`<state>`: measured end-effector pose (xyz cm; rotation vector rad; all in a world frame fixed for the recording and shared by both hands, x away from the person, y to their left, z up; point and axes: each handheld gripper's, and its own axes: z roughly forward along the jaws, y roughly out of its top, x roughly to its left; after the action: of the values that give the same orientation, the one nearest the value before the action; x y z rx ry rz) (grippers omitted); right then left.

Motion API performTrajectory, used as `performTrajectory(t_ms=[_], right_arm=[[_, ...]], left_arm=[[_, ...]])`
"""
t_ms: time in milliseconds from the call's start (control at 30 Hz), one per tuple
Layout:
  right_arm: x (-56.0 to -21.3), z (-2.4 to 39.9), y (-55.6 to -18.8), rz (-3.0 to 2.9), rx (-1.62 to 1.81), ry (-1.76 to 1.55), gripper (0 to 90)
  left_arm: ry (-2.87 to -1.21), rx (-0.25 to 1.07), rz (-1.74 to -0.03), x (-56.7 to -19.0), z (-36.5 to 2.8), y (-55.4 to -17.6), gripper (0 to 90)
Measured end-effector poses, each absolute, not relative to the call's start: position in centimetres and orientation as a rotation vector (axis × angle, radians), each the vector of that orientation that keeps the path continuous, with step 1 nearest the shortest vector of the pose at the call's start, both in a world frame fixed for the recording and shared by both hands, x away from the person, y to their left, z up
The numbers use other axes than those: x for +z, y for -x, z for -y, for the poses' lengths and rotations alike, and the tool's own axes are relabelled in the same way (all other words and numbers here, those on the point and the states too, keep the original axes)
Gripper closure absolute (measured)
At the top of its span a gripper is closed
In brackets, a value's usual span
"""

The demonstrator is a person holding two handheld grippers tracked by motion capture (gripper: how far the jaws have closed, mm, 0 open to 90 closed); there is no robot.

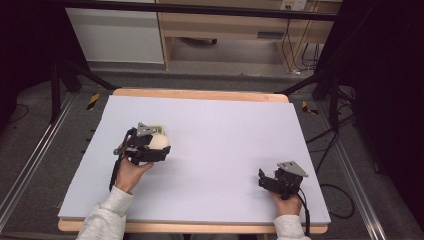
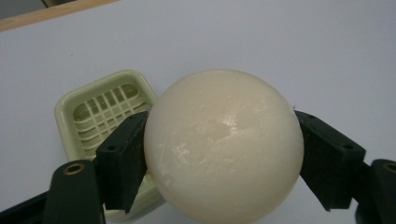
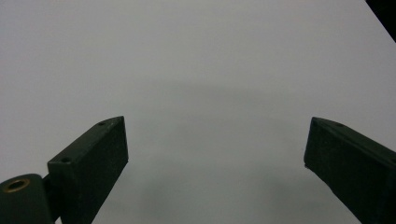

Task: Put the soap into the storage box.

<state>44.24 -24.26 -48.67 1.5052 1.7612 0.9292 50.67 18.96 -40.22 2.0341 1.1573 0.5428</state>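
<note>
The round cream ball (image 2: 223, 147) looks smooth and waxy, faintly glossy. The pale green slatted plastic dish (image 2: 100, 114) is shiny. The white table sheet (image 1: 215, 125) is matt.

The desk (image 1: 210, 130) is left bare across its middle, far side and right half, so free passage is offered there. On the left, the way is blocked by a ball (image 2: 223, 144) and a soap dish (image 2: 100, 112) just behind it.

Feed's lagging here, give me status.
Left gripper shut on cream ball, above the green soap dish. Right gripper open, idle over white board. Nothing in the way.
</note>
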Motion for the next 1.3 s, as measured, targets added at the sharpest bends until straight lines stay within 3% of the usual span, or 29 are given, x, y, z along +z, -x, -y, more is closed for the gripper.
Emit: performTrajectory(t_ms=[1300], right_arm=[[-48.7, 24.2, -44.3, -1.766, 0.922, -1.505, 6.9]], left_arm=[[-1.986, 0.571, -1.292, -41.1, -22.4, -54.3, 24.0]])
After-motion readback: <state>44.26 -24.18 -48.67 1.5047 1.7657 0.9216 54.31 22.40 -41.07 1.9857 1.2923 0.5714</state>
